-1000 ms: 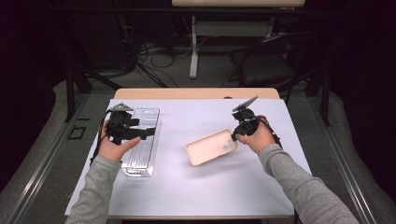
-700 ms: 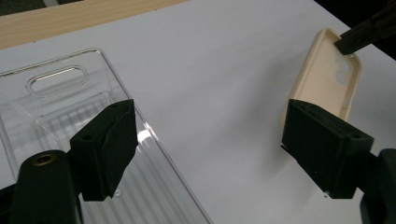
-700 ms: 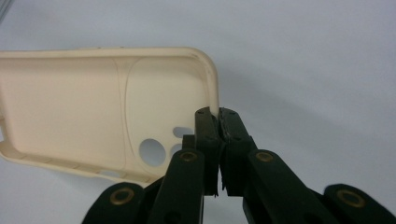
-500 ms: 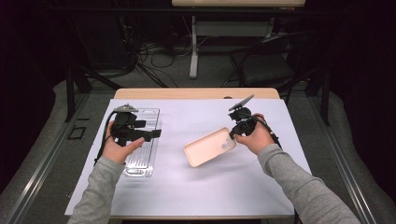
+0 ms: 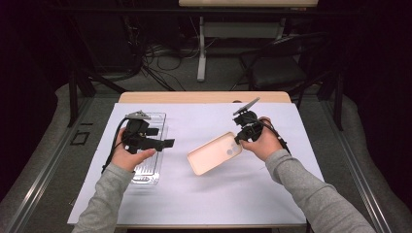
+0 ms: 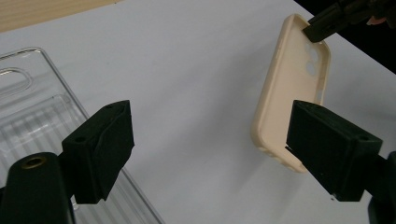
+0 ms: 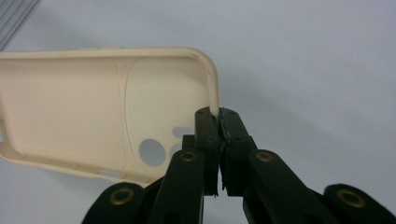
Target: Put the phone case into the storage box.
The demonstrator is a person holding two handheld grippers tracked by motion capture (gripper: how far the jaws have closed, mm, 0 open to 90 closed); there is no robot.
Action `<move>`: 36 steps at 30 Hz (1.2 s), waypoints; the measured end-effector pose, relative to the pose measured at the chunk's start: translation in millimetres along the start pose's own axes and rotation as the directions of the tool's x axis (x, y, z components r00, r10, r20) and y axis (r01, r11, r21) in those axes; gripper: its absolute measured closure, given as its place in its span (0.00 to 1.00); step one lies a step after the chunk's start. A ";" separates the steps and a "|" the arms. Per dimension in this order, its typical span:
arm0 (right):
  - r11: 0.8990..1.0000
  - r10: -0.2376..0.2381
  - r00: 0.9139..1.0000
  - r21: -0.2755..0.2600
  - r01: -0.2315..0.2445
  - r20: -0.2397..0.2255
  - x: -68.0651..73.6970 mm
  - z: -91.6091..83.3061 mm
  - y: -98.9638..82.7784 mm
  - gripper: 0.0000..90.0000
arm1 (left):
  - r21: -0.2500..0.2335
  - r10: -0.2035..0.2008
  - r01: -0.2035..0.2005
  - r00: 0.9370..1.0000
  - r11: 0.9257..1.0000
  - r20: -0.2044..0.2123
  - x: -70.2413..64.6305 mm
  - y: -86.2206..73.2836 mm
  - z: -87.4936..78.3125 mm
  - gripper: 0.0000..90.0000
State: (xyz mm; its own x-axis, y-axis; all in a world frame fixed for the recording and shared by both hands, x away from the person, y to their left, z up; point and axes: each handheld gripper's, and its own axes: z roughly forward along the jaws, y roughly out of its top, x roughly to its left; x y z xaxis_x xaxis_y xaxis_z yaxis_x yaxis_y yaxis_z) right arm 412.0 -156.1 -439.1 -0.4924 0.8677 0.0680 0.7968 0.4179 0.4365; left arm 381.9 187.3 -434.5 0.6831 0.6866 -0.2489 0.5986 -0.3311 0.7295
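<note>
A beige phone case [image 5: 214, 153] hangs tilted above the white table cover, hollow side up. My right gripper [image 5: 239, 137] is shut on its rim at the camera-hole end; the pinched rim of the beige case [image 7: 93, 116] sits between the black jaws of the right gripper [image 7: 219, 116]. My left gripper [image 5: 165, 143] stands open over the right edge of a clear plastic phone case [image 5: 148, 145] lying flat at the left. Between the wide jaws of the left gripper [image 6: 210, 140] there is nothing; the clear case [image 6: 32, 112] lies to one side and the beige case [image 6: 294, 88] beyond.
A white sheet [image 5: 204, 199] covers the wooden table [image 5: 204, 97]. Behind the table stand desk legs, cables and a dark chair [image 5: 277, 68]. Bare sheet lies between the two cases and toward the near edge.
My right gripper has lifted the beige case's held end a little and carried it slightly to the left. The left gripper has stayed over the clear case.
</note>
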 end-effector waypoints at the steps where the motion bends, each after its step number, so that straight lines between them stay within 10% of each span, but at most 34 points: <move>1: 1.000 -0.002 1.000 0.000 0.002 0.001 0.8 -0.3 0.1 0.97 | 0.003 0.002 -0.002 1.000 1.000 0.008 -1.2 0.1 0.8 0.17; 36: 0.986 -0.159 0.987 -0.041 0.159 -0.010 41.4 -8.9 -3.4 0.97 | 0.088 0.051 -0.066 0.986 0.994 0.158 -28.6 -6.1 32.8 0.48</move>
State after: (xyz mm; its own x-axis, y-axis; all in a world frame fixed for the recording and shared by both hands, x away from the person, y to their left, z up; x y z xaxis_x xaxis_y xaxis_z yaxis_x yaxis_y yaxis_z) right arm 385.8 -124.0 -429.7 -0.6165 0.7873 0.0066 0.6935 0.5389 0.4782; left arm 372.5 148.4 -452.7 0.7706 0.5575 -0.3089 0.5866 -0.4309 0.6857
